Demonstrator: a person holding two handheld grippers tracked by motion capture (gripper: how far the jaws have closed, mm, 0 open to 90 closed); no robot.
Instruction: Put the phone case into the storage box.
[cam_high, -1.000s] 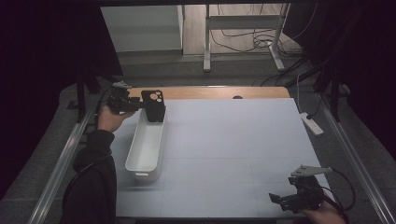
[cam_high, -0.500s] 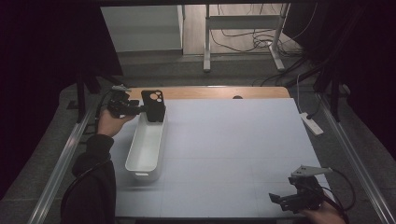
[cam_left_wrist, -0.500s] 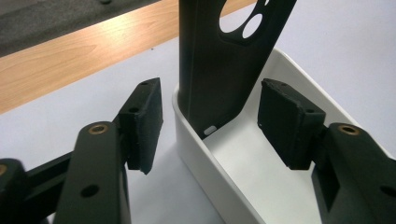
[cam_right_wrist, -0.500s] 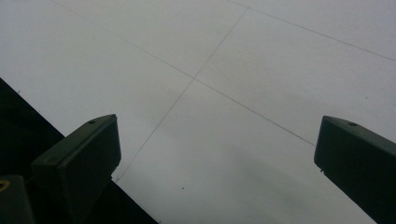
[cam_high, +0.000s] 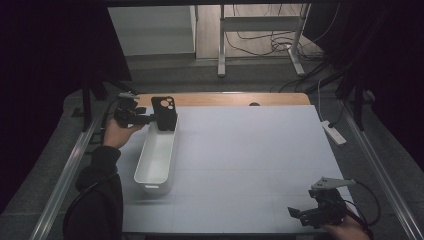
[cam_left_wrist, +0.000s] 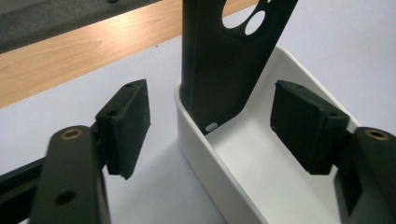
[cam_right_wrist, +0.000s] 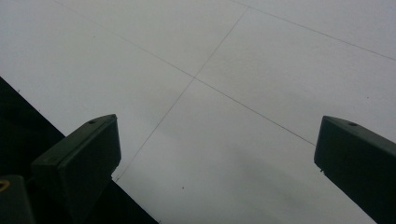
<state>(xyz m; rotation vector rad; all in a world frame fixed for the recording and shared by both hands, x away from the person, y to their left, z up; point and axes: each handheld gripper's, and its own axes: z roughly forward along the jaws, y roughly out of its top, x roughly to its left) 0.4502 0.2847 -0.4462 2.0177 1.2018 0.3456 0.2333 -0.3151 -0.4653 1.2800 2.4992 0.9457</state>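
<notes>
L gripper (cam_left_wrist: 210, 135) jaws just opening, wide, off phone case (cam_left_wrist: 224, 60) leaning in white bin (cam_left_wrist: 280, 186); back out straight, don't tip case. R gripper (cam_right_wrist: 215, 168) open, idle.

Black claws (cam_high: 150, 119), brass screws, trailing cables, dark sleeve (cam_high: 97, 200).

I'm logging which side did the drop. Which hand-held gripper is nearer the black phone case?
Left hand-held gripper: jaws just opened, straddling the phone case. Right hand-held gripper sits far off.

black phone case (cam_left_wrist: 224, 60) upright in white tray (cam_left_wrist: 261, 182), left gripper (cam_left_wrist: 210, 123) jaws just opening, pads clear of it
</notes>
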